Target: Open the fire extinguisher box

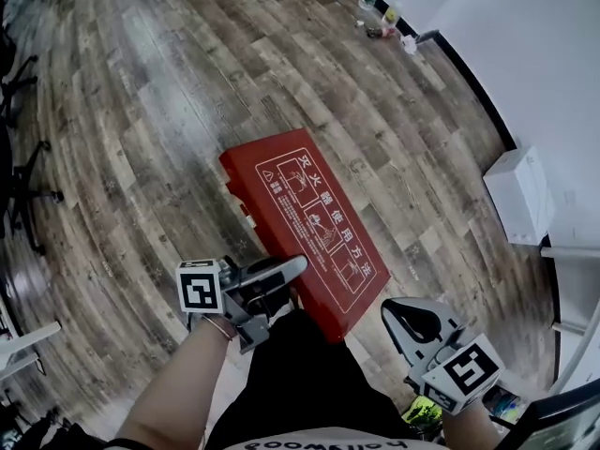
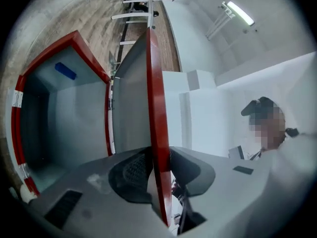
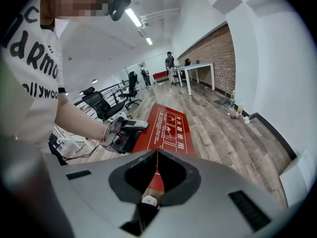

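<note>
The red fire extinguisher box lid (image 1: 314, 223), printed with white instruction pictures, is lifted off the floor at my end. My left gripper (image 1: 295, 268) is shut on its near left edge. In the left gripper view the lid's red edge (image 2: 156, 108) runs straight up between the jaws of this gripper (image 2: 159, 155), and the box's grey inside (image 2: 64, 113) with its red rim shows to the left. My right gripper (image 1: 394, 312) hangs beside the lid's near right corner, shut and empty, not touching it. The right gripper view shows the lid (image 3: 171, 125) and the left gripper (image 3: 133, 125) past its own closed jaws (image 3: 157, 152).
Wood-plank floor all round. A white box (image 1: 518, 193) stands against the white wall on the right, with bottles (image 1: 380, 12) at the wall's far end. Office chair bases (image 1: 23, 186) are at the left. Chairs (image 3: 101, 105), a white desk (image 3: 198, 68) and people stand far off.
</note>
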